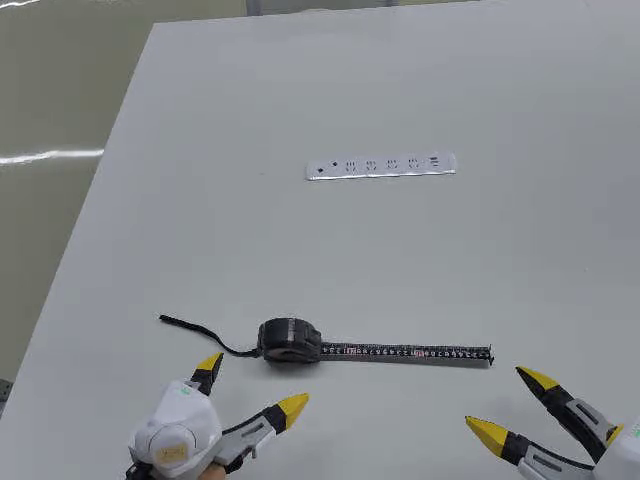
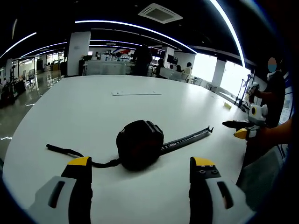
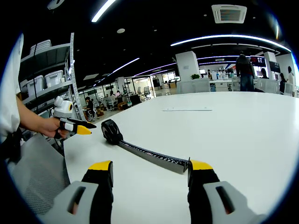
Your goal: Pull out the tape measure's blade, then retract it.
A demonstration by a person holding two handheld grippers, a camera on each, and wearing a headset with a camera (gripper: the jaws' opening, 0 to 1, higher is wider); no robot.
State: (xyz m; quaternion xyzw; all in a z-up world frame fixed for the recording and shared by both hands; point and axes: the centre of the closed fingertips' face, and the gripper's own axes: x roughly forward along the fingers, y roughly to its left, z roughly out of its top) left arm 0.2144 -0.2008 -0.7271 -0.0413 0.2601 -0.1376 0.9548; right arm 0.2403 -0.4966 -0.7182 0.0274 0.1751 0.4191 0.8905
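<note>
A black tape measure [image 1: 290,340] lies on the white table [image 1: 330,250], its wrist strap [image 1: 195,330] trailing left. Its blade [image 1: 408,352] is pulled out to the right and lies flat, ending in a hook [image 1: 490,355]. My left gripper [image 1: 250,385] is open just in front of the case, touching nothing. In the left gripper view the case [image 2: 139,143] sits between and beyond the yellow fingertips [image 2: 80,162]. My right gripper [image 1: 505,402] is open near the blade's end. In the right gripper view the blade end [image 3: 180,164] lies just ahead of the open jaws.
A white power strip [image 1: 381,165] lies flat further back on the table. The table's left edge [image 1: 90,200] drops to a greenish floor. People stand in the distance behind the table [image 2: 142,58].
</note>
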